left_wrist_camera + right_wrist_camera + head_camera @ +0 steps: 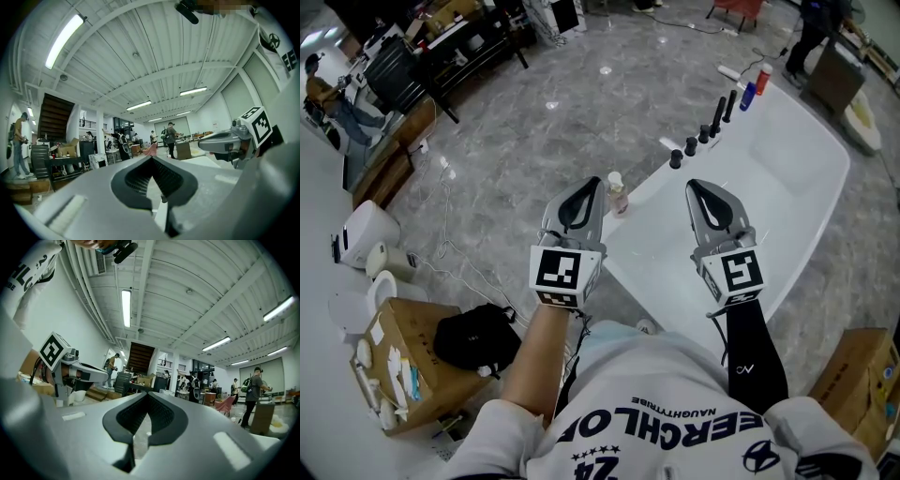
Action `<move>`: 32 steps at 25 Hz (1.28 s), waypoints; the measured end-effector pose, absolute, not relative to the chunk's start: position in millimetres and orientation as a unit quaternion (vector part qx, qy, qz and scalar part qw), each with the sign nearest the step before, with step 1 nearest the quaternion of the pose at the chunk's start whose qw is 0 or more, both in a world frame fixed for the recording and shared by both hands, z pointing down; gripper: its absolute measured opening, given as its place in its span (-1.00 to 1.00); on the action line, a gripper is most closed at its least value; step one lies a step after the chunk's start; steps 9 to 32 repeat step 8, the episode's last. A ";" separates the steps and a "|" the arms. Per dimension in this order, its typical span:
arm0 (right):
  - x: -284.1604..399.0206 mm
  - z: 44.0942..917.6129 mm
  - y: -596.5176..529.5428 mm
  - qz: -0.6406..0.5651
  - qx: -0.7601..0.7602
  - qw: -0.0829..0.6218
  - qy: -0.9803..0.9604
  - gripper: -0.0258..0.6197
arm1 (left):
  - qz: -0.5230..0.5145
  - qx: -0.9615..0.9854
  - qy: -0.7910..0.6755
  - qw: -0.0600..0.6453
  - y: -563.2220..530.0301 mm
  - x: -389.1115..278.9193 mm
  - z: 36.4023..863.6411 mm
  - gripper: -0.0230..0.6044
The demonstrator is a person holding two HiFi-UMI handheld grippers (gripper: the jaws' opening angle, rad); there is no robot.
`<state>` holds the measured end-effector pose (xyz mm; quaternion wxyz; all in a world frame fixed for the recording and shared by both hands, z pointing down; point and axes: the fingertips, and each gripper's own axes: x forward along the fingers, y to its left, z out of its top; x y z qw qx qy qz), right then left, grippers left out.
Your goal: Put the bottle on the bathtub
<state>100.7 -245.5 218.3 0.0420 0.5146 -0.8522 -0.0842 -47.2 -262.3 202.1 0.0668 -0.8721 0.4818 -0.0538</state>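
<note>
Both tongs are closed and empty (their tips meet). The left gripper (592, 184) and the right gripper (694, 186) are held level over the near end of the white bathtub (652, 248). The small bottle (618, 194) stands upright on the tub's left rim, just beside the left gripper's tip.
</note>
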 end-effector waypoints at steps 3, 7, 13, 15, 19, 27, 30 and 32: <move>103.7 220.0 -243.5 -0.082 0.518 0.045 -0.850 -0.85 | -0.056 -0.873 0.480 0.068 -260.1 -44.3 202.6 -0.92; 106.8 220.8 -241.5 -0.082 0.520 0.048 -0.849 -0.85 | -0.059 -0.873 0.480 0.067 -258.3 -43.5 203.8 -0.92; 107.6 220.8 -240.9 -0.082 0.521 0.049 -0.848 -0.85 | -0.059 -0.873 0.480 0.066 -257.9 -43.5 203.8 -0.92; 107.6 220.8 -240.9 -0.082 0.521 0.049 -0.848 -0.85 | -0.059 -0.873 0.480 0.066 -257.9 -43.5 203.8 -0.92; 107.6 220.8 -240.9 -0.082 0.521 0.049 -0.848 -0.85 | -0.059 -0.873 0.480 0.066 -257.9 -43.5 203.8 -0.92; 107.6 220.8 -240.9 -0.082 0.521 0.049 -0.848 -0.85 | -0.059 -0.873 0.480 0.066 -257.9 -43.5 203.8 -0.92; 107.6 220.8 -240.9 -0.082 0.521 0.049 -0.848 -0.85 | -0.059 -0.873 0.480 0.066 -257.9 -43.5 203.8 -0.92; 107.6 220.8 -240.9 -0.082 0.521 0.049 -0.848 -0.85 | -0.059 -0.873 0.480 0.066 -257.9 -43.5 203.8 -0.92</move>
